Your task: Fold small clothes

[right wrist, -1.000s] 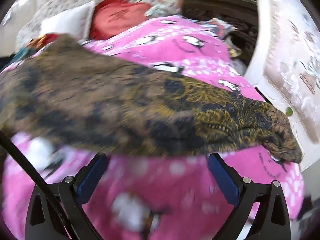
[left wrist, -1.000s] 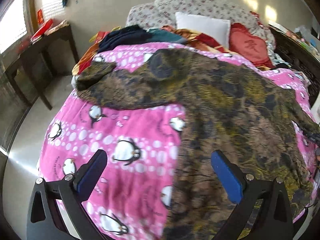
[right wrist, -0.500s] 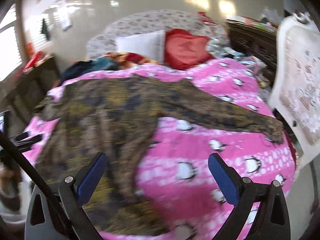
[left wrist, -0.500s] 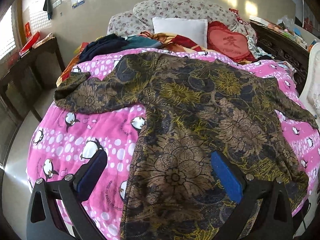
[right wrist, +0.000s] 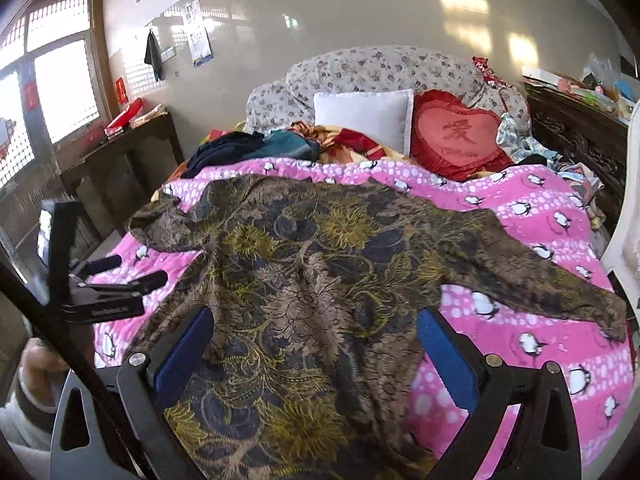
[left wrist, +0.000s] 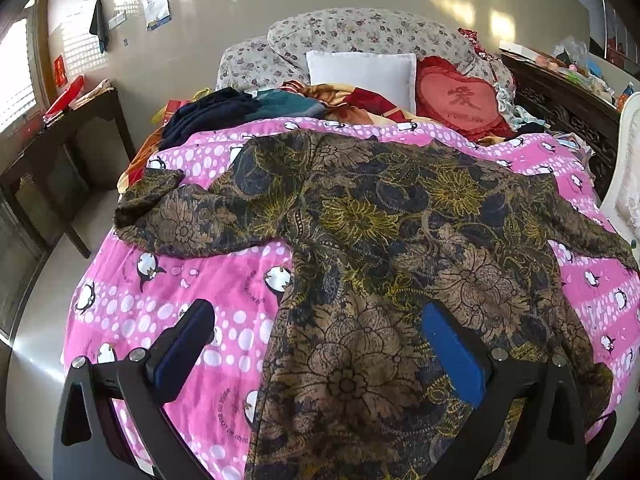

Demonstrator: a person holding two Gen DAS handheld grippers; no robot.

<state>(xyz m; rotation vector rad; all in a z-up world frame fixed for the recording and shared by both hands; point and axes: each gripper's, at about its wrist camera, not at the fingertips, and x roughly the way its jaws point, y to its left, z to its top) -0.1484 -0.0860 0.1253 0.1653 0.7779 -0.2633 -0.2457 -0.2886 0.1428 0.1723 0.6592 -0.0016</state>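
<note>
One wide bed fills both views, covered by a pink penguin-print quilt [left wrist: 208,360] [right wrist: 520,208]. Spread flat across that quilt lies the floral garment [left wrist: 400,248] [right wrist: 304,264], dark brown with yellow and navy blossoms, its two sleeves stretched out to either side and its hem toward the cameras. The left sleeve ends near the bed's left edge with its cuff turned up a little; the right sleeve runs down toward the right edge. At the head of the bed a grey flowered pillow [left wrist: 360,36] [right wrist: 380,68] rests against the wall, with a white pillow [left wrist: 360,72] [right wrist: 364,116] and a red heart cushion [left wrist: 460,104] [right wrist: 456,136] in front of it. A heap of dark clothes [left wrist: 224,112] [right wrist: 248,146] sits beyond the quilt's far left corner. A dark wooden table [left wrist: 60,140] [right wrist: 132,152] stands left of the bed.

Nearer the cameras, the left gripper [left wrist: 316,344] [right wrist: 128,280] hangs above the garment's lower left edge, its blue-padded jaws spread wide and grasping nothing. The right gripper [right wrist: 314,340] hovers over the lower middle of the garment, jaws likewise parted and empty.
</note>
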